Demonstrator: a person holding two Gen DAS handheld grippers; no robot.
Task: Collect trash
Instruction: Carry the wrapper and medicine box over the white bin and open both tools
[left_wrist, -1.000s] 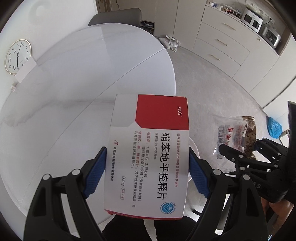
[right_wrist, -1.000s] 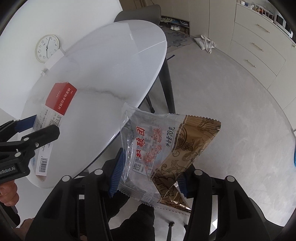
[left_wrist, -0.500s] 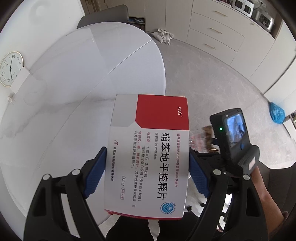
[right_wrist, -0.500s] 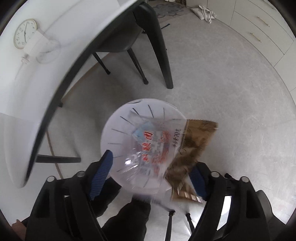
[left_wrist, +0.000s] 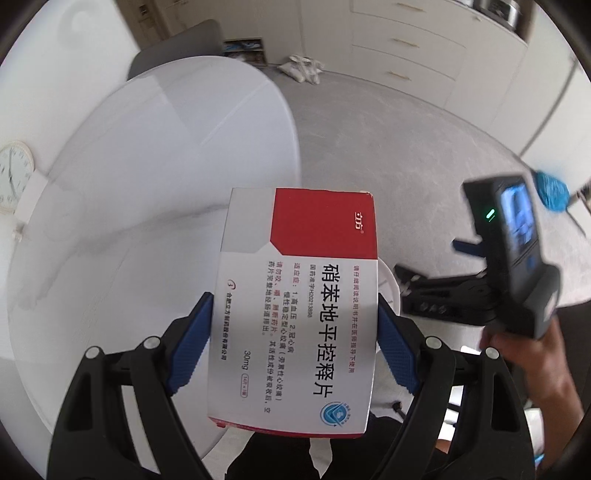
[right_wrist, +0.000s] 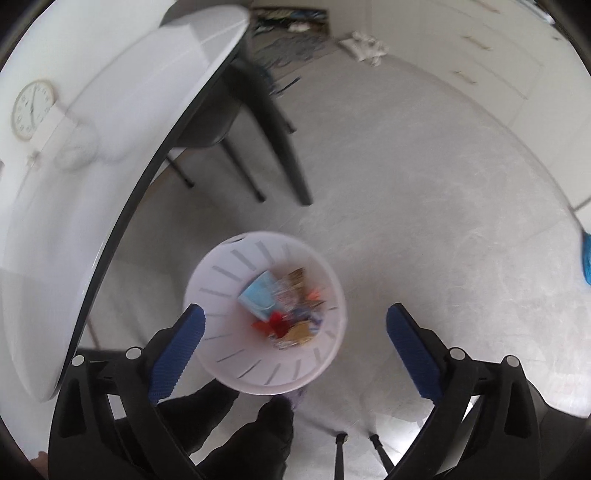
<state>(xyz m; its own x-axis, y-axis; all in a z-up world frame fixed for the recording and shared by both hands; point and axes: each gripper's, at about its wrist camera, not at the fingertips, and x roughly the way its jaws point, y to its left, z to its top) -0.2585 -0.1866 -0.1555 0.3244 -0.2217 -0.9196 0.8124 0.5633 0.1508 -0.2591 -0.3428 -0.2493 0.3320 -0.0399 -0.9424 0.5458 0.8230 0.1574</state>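
Medicine box (left_wrist: 295, 314) pinched across its short sides by left hand-held gripper (left_wrist: 293, 345), long axis running away from camera, red end far. Held over near edge of white bench (left_wrist: 155, 184), not yet above bin. White slotted bin (right_wrist: 221, 295) on floor just right of bench, rim peeking out behind box's right edge in left view. Right hand-held gripper (right_wrist: 295, 332) pointed down straight over bin, jaws opening wide, nothing between pads; wrappers and blue cup already lying inside, blurred. Right hand (left_wrist: 524, 354) nearer bin. Next likely: box carried right and down to bin, needs right hand-held gripper cleared first.
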